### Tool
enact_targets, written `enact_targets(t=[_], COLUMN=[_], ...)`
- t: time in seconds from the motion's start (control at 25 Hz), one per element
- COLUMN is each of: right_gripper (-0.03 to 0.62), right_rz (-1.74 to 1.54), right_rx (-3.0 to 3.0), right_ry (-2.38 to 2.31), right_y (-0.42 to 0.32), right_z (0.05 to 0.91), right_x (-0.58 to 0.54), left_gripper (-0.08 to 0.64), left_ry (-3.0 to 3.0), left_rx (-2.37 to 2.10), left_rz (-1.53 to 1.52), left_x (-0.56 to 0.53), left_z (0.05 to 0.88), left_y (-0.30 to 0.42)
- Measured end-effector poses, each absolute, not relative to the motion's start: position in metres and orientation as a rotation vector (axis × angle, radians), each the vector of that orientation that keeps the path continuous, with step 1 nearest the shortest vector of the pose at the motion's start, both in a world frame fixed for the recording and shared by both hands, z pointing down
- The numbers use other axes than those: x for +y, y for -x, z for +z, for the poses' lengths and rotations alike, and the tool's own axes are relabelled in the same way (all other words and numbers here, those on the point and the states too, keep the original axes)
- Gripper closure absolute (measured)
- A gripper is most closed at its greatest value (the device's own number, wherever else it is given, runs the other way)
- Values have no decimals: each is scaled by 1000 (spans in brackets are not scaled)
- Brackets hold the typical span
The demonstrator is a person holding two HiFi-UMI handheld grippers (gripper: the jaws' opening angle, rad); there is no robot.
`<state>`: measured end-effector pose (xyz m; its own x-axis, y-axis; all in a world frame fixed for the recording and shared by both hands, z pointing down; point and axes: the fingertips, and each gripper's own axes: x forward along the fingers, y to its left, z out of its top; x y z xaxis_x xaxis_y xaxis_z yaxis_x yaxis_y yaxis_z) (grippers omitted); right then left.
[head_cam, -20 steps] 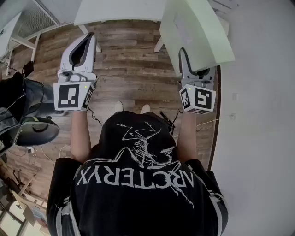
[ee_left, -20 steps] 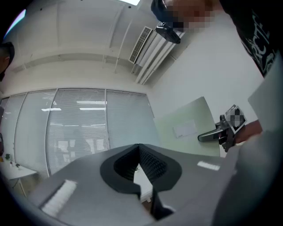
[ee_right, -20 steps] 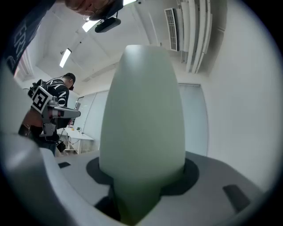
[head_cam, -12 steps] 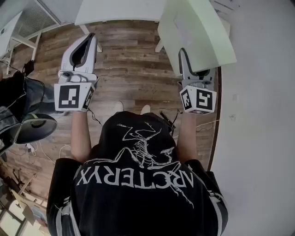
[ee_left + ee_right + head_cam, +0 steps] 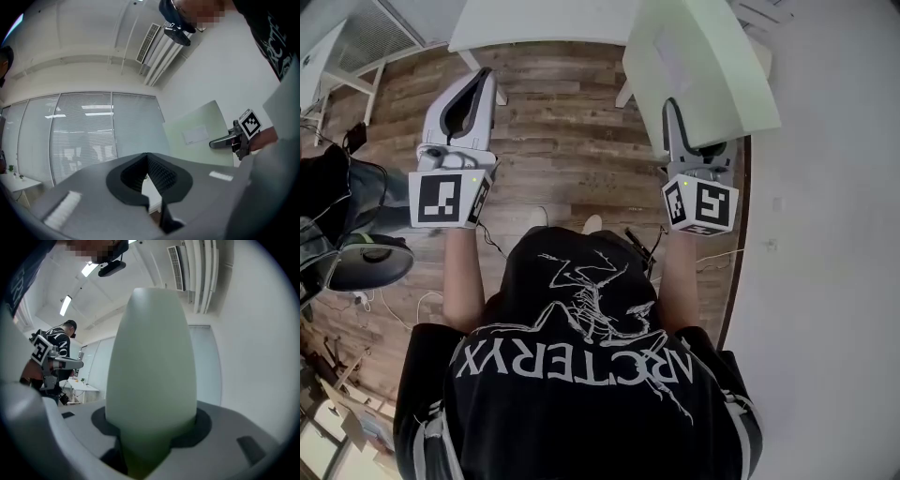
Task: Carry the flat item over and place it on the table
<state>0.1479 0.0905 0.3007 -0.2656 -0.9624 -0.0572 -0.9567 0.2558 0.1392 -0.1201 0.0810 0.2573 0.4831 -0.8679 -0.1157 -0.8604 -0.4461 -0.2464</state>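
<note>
The flat item is a pale green board (image 5: 698,66), held tilted over the wood floor at the upper right of the head view. My right gripper (image 5: 680,117) is shut on its near edge. In the right gripper view the board (image 5: 150,362) rises straight out from between the jaws and hides most of what lies ahead. My left gripper (image 5: 476,82) is level with it on the left, shut, with nothing between its black pads (image 5: 161,176). In the left gripper view the board (image 5: 199,133) and the right gripper (image 5: 232,139) show at the right.
A white table (image 5: 544,23) stands ahead across the wood floor (image 5: 562,141). A white wall (image 5: 825,234) runs close along the right. At the left are a person in dark clothes (image 5: 333,202) and a round dark object (image 5: 370,264). Cables (image 5: 642,239) lie by my feet.
Both grippers and the board stay almost where they were. The round dark object at the left has slid slightly down and left in the head view.
</note>
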Motion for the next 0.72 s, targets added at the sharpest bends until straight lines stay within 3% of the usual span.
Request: enact_targets(t=[0.4,0.72], right_gripper=[341,341], right_rz=[-171,-162], right_rx=[-2467,-2468], right_ry=[-1841,-1808], right_y=[-166,-147], right_z=[326,343], right_x=[39,-86], left_gripper=[565,565], left_ry=[2445,2479], left_rx=[1557,1522], left_rz=[-113,-135], left_x=[34,-90], left_z=[282,305], left_y=[86,94])
